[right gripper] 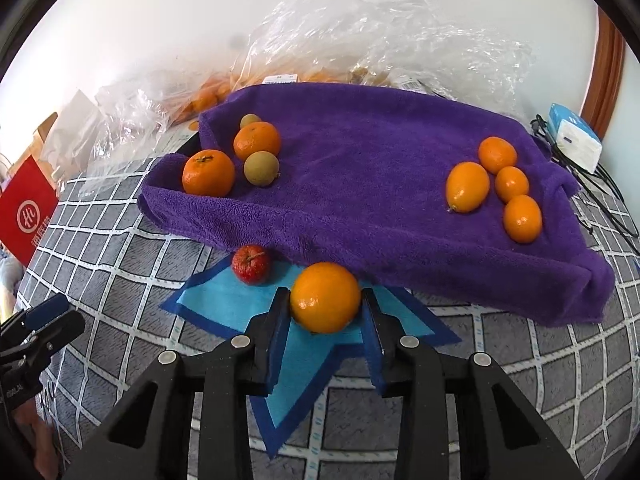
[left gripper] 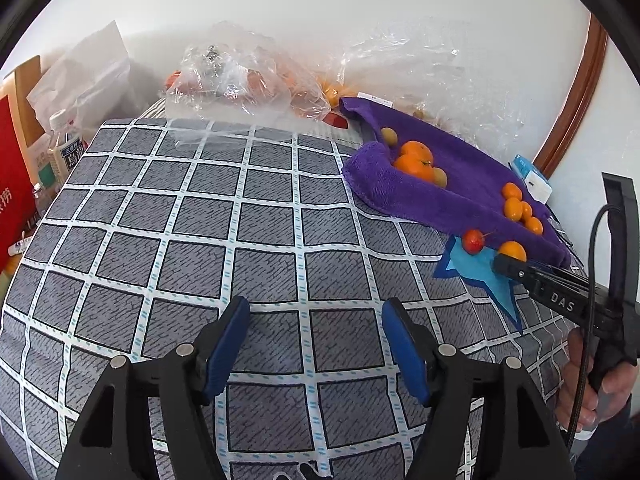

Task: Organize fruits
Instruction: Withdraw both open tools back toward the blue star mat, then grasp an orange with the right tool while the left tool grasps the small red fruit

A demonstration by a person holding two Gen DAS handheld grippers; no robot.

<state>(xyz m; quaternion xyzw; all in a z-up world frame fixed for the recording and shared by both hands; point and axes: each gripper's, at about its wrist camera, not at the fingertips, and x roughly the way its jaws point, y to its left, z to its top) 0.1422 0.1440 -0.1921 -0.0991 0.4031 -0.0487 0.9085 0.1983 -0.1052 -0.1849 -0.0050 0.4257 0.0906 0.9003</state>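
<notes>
My right gripper [right gripper: 325, 312] is shut on an orange fruit [right gripper: 325, 297] that rests on a blue star-shaped mat [right gripper: 224, 300]; the same fruit [left gripper: 513, 250] shows in the left wrist view. A small red fruit [right gripper: 252, 264] lies on the mat just left of it. Behind spreads a purple towel [right gripper: 360, 184]. On its left lie two tangerines [right gripper: 208, 173] and two brown-green fruits [right gripper: 261, 168]; on its right lie several kumquats [right gripper: 468, 187]. My left gripper [left gripper: 316, 320] hangs open over the checked cloth, nothing between its blue pads.
The grey checked tablecloth [left gripper: 200, 240] covers the table. Clear plastic bags [left gripper: 240, 76] with more fruit lie along the back wall. A red box [left gripper: 12, 184] and bottles [left gripper: 66, 148] stand at the left edge. A blue-white box [right gripper: 576, 140] and cables lie at right.
</notes>
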